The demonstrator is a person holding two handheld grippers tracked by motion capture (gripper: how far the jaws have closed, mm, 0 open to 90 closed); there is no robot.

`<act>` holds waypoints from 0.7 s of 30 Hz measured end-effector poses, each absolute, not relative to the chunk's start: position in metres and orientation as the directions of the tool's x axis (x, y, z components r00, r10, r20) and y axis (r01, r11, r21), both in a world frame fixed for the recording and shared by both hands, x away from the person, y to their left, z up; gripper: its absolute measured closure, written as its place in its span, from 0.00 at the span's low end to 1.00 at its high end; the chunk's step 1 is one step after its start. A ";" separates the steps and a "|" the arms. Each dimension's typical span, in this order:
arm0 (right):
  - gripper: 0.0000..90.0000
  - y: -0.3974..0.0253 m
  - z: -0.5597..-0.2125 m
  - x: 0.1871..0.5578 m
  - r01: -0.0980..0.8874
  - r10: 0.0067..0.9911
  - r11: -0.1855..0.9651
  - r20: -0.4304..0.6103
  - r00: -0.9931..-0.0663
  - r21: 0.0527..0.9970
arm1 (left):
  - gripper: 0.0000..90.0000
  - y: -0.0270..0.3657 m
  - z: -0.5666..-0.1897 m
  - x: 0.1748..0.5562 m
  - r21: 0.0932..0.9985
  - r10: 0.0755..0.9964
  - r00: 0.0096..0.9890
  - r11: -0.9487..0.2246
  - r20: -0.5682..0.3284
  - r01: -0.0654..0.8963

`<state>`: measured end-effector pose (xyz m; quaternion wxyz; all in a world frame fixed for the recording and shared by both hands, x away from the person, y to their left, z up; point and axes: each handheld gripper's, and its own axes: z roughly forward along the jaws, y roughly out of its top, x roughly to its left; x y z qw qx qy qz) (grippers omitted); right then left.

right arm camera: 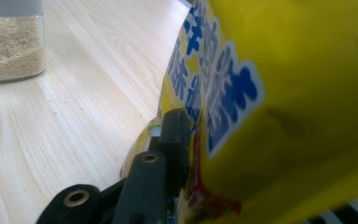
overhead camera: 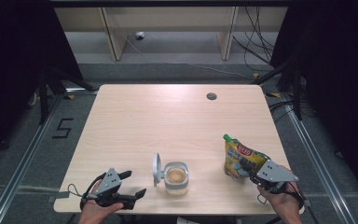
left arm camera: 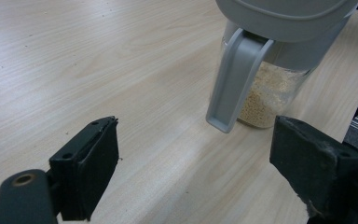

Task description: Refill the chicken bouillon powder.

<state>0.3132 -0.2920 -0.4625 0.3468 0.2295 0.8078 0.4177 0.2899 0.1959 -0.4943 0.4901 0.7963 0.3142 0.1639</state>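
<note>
The yellow pouch carries blue characters outlined in white, seen large in the right gripper view, but they are too blurred and cropped to read. A small red oval label sits on its face in the high view, also too small to make out. The pouch has a green cap at its upper corner and is tilted, its lower end lifted near the right front part of the bench. The right tool is clenched on the pouch's lower part, one black jaw pressed against the yellow film.

To the left of the pouch, near the front edge at the middle, stands a clear jar with a grey collar, part-filled with pale tan granules. Its grey lid is flipped open and stands upright on the jar's left side. In the left gripper view the jar is just beyond the jaws, the grey latch hanging down its side.

The left tool is released, jaws spread wide, near the front left corner and apart from the jar.

The bench is pale wood-grain laminate with a round grommet hole at the far right. On the grey floor at the left a "5" is marked in black tape. Black curtains hang on both sides, and cables trail across the floor at the far right.
</note>
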 end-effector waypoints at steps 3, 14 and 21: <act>0.79 -0.295 -0.464 0.311 0.084 0.667 0.545 -0.370 -0.647 0.834 | 0.17 0.195 -0.495 0.289 0.882 0.671 0.738 -0.304 -0.069 0.359; 0.55 -0.299 -0.465 0.309 0.142 0.724 0.482 -0.302 -0.621 0.865 | 0.17 0.195 -0.495 0.289 0.888 0.673 0.736 -0.289 -0.079 0.359; 0.40 -0.302 -0.466 0.302 0.189 0.787 0.412 -0.244 -0.567 0.891 | 0.17 0.195 -0.495 0.291 0.889 0.665 0.744 -0.299 -0.066 0.347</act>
